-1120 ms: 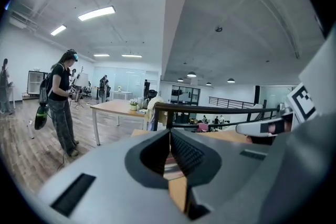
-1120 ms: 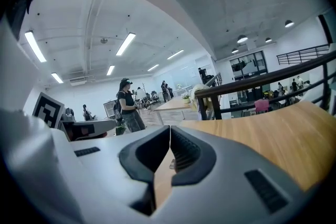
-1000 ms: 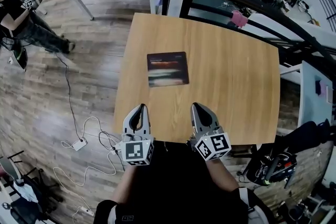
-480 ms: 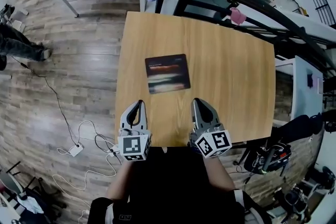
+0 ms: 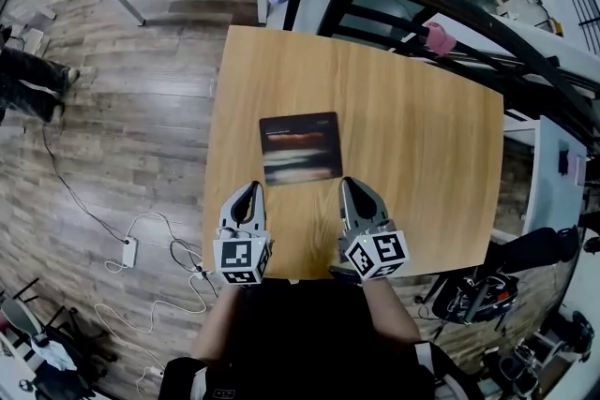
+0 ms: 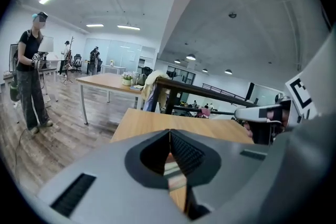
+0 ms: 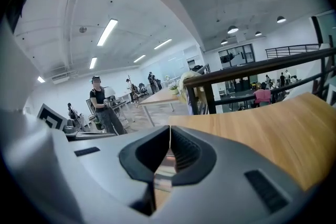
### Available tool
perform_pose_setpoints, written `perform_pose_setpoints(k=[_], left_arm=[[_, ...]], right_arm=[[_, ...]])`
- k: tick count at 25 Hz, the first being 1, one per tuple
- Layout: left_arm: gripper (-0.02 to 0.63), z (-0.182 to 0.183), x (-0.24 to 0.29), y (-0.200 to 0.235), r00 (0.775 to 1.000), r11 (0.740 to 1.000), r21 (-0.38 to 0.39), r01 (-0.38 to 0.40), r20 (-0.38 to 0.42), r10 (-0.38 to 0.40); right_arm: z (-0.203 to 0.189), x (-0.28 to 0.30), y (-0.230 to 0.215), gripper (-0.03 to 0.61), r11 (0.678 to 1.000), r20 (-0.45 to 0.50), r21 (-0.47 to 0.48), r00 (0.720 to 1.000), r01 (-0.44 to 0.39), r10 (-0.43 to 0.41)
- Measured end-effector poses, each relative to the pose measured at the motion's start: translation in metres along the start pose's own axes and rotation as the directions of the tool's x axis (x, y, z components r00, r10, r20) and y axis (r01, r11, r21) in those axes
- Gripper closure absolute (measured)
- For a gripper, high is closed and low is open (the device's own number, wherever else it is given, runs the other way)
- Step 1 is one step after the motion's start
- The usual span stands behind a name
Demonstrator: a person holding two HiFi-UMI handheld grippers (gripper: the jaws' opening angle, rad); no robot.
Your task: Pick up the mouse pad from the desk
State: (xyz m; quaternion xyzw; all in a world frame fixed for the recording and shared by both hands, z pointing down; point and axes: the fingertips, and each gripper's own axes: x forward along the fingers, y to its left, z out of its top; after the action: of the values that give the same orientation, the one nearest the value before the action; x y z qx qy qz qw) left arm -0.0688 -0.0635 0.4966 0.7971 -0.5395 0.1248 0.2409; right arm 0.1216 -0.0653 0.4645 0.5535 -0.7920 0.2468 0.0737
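Wooden desk: 1 | mouse pad: 1, seemingly glossy | left claw, right claw: clenched

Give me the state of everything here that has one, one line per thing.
mouse pad: lying flat on the desk, not gripped.
left gripper: shut, nothing between its jaws, tip close to the mouse pad's near left corner.
right gripper: shut, nothing between its jaws, tip close to the mouse pad's near right corner.
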Motion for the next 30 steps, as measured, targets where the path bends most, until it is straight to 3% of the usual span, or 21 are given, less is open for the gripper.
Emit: perform_pose_setpoints(k=[14, 16, 18, 23, 30], left_arm=[[0.582, -0.041, 0.074, 0.012, 0.99, 0.998, -0.063, -0.002, -0.141, -0.007], [0.495, -0.05, 0.082, 0.015, 0.985, 0.998, -0.067, 0.004, -0.173, -0.016], [0.47, -0.056, 0.091, 0.017, 0.98, 0.998, -0.064, 0.012, -0.197, -0.024], [0.438, -0.074, 0.107, 0.027, 0.97, 0.997, -0.076, 0.001, -0.243, -0.019], [0.413, -0.107, 0.125, 0.035, 0.947, 0.992, -0.126, -0.027, -0.321, -0.015]], right_arm=[[-0.051, 0.067, -0.066, 0.543, 0.998, -0.159, 0.032, 0.986, 0.058, -0.053], [-0.059, 0.075, -0.073, 0.541, 0.997, -0.182, 0.033, 0.982, 0.064, -0.057], [-0.066, 0.082, -0.079, 0.536, 0.997, -0.202, 0.032, 0.977, 0.071, -0.063], [-0.089, 0.098, -0.093, 0.447, 0.996, -0.272, 0.02, 0.959, 0.087, -0.078], [-0.132, 0.116, -0.112, 0.396, 0.994, -0.388, 0.023, 0.918, 0.103, -0.086]])
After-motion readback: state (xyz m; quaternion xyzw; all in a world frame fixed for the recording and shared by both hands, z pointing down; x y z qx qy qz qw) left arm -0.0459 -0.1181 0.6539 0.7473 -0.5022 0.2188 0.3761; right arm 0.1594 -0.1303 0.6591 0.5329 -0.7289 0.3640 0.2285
